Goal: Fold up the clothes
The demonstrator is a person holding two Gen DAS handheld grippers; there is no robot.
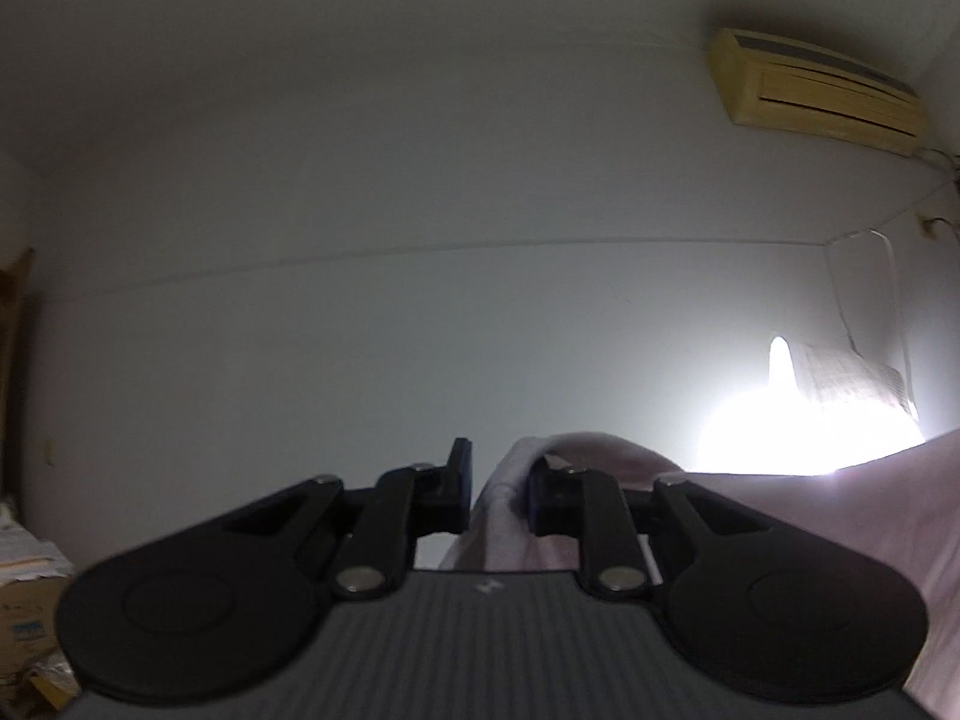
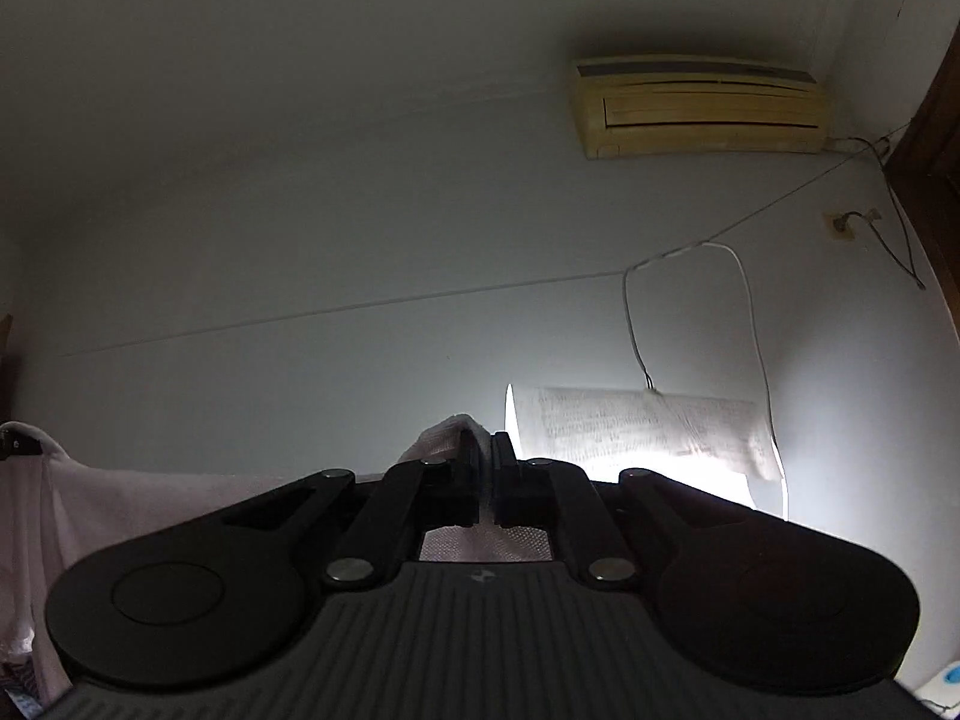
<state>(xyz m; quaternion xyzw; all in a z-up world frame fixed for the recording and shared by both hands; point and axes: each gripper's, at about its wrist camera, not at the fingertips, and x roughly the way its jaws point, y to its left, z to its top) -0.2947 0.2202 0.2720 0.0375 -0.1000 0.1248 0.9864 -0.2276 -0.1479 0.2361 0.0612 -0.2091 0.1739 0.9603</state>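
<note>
Pale pink garment (image 2: pixel 150 498) soft, light, floppy; right gripper (image 2: pixel 486 456) pinches its top edge, left gripper (image 1: pixel 498 480) likewise, fingers wider; grip hems

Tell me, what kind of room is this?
Probably a room in a home, maybe a bedroom. A yellowed air conditioner hangs high on the wall, cloth covers a bright window, and both tools hold up a pale pink garment.
</note>
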